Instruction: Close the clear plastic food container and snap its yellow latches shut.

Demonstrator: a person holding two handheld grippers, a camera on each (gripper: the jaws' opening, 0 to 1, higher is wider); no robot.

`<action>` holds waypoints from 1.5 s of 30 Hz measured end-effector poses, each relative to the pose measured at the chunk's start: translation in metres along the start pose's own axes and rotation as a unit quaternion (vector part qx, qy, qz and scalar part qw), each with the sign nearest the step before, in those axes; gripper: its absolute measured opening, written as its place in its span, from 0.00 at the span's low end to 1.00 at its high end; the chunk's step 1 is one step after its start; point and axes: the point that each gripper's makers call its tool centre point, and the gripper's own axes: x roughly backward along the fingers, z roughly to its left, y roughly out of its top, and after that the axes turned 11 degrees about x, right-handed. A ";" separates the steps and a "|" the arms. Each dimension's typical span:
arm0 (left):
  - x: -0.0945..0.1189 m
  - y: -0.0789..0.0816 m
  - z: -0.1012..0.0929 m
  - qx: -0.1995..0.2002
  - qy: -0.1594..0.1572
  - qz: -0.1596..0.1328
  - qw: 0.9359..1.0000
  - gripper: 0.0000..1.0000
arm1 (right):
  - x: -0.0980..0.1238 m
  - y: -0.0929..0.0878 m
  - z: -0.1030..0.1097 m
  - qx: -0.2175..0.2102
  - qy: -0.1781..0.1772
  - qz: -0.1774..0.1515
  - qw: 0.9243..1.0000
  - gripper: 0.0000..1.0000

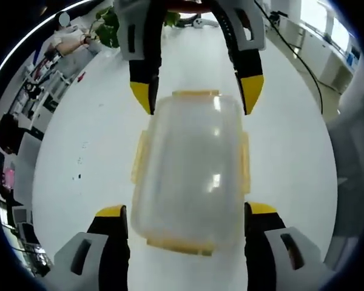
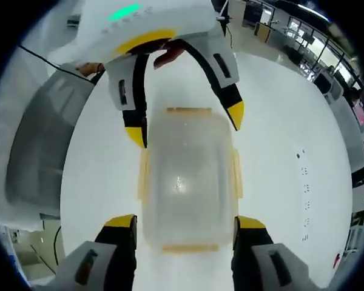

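The clear plastic container (image 1: 191, 176) lies on the white table (image 1: 85, 157) with its lid resting on top. Yellow latches (image 1: 139, 159) stick out along its sides and ends. My left gripper (image 1: 186, 210) is open, its yellow-tipped jaws standing on either side of the container's near end. My right gripper (image 1: 197, 96) comes in from the far end, open, with its jaws flanking that end. In the right gripper view the same container (image 2: 187, 182) lies between my right gripper (image 2: 185, 222) below and my left gripper (image 2: 185, 126) above. Whether any jaw touches the container is unclear.
Bare white table (image 2: 279, 157) surrounds the container. A black cable (image 1: 294, 57) runs along one edge. A person (image 1: 73, 39), a plant (image 1: 109, 27) and desks stand beyond the table. A grey panel (image 2: 39, 145) lies to one side. A hand (image 2: 168, 56) holds the left gripper.
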 end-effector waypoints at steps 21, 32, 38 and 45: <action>-0.006 -0.001 -0.002 0.001 -0.008 0.006 1.000 0.74 | -0.003 0.001 -0.002 -0.009 -0.020 -0.013 1.000 0.63; 0.003 -0.021 -0.003 -0.001 -0.008 0.013 1.000 0.74 | -0.011 0.023 0.002 -0.005 -0.018 -0.015 1.000 0.63; 0.010 -0.037 -0.003 0.000 -0.007 0.016 1.000 0.74 | -0.017 0.039 0.004 0.001 -0.016 -0.016 1.000 0.63; 0.019 -0.056 -0.002 0.001 -0.006 0.018 1.000 0.74 | -0.023 0.059 0.006 0.006 -0.014 -0.016 1.000 0.62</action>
